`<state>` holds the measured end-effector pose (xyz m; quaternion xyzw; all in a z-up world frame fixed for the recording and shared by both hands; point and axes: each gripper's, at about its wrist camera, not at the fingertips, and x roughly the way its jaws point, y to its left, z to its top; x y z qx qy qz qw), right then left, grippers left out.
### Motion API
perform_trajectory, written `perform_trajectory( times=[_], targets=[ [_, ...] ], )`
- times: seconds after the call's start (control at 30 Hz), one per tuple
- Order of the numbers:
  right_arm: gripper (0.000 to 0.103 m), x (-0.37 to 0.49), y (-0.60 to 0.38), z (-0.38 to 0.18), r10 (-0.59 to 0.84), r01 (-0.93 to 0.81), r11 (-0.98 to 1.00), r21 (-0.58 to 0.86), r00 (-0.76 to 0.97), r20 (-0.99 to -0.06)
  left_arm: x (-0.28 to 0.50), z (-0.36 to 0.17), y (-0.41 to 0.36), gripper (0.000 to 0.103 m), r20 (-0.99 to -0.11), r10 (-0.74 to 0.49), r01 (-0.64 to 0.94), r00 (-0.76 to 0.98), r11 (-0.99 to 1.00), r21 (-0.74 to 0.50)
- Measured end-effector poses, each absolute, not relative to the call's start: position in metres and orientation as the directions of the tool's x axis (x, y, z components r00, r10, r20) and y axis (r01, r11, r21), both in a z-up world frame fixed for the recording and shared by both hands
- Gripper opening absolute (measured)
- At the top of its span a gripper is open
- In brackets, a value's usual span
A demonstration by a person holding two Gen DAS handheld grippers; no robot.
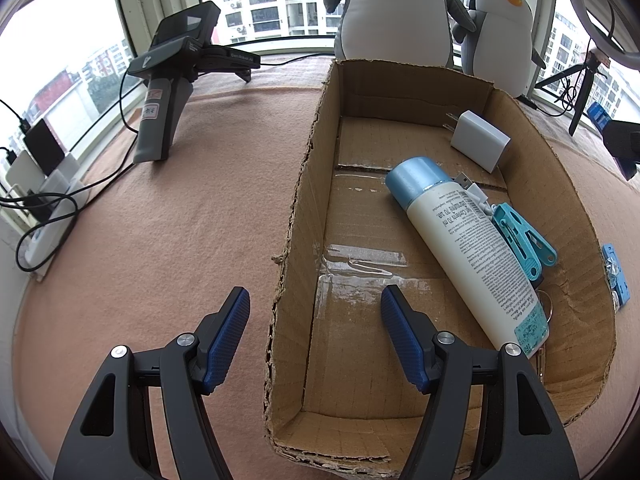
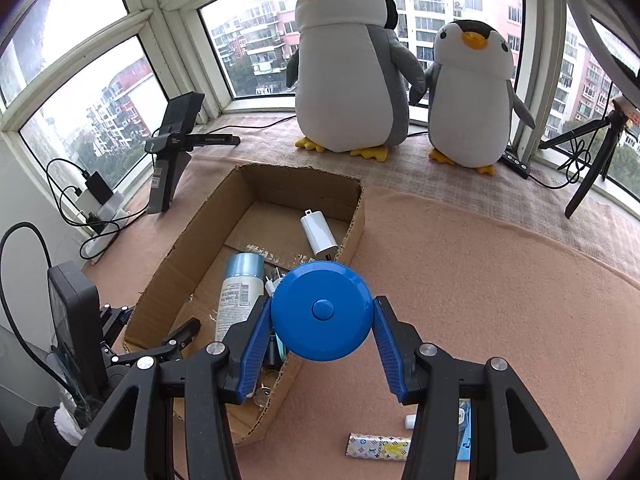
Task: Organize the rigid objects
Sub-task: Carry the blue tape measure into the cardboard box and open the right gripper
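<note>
A glossy round blue plastic tape-measure case (image 2: 322,311) with a centre button is pinched between the ribbed blue fingers (image 2: 256,344) of the right gripper (image 2: 320,354), held above the right-hand rim of the shallow, ragged-edged brown corrugated cardboard box (image 2: 188,236). Inside that box lie a smooth white cylindrical spray bottle with a metallic light-blue cap (image 1: 460,240), a white boxy plug-in charger (image 1: 478,140) toward the far end, and a teal plastic clip (image 1: 524,240) just beside the bottle. The left gripper (image 1: 316,340) hangs over the box's near-left wall with its fingers spread, holding nothing. Right of the box, a patterned white stick-shaped tube (image 2: 378,446) lies on the soft pinkish felt-covered tabletop (image 2: 480,280). Beyond the box, two plush grey-and-white penguins (image 2: 352,68) stand before bay windows.
</note>
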<state>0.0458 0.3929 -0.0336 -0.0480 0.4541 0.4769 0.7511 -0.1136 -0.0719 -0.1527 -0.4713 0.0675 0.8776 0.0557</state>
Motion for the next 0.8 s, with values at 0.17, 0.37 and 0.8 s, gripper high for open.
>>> perform_trajectory(
  times=[0.17, 0.37, 0.8],
  targets=[
    [0.046, 0.042, 0.416, -0.031, 0.672, -0.774, 0.525, 0.353, 0.123, -0.730, -0.113, -0.152, -0.071, 0.069, -0.834, 0.033, -0.163, -0.550, -0.984, 0.069],
    [0.046, 0.038, 0.437, -0.035, 0.662, -0.785, 0.517, 0.342, 0.113, -0.741, -0.113, -0.152, -0.071, 0.069, -0.833, 0.033, -0.165, -0.552, -0.984, 0.071],
    [0.046, 0.040, 0.475, -0.043, 0.635, -0.795, 0.522, 0.310, 0.120, -0.763, -0.113, -0.152, -0.071, 0.069, -0.833, 0.033, -0.168, -0.553, -0.983, 0.072]
  ],
)
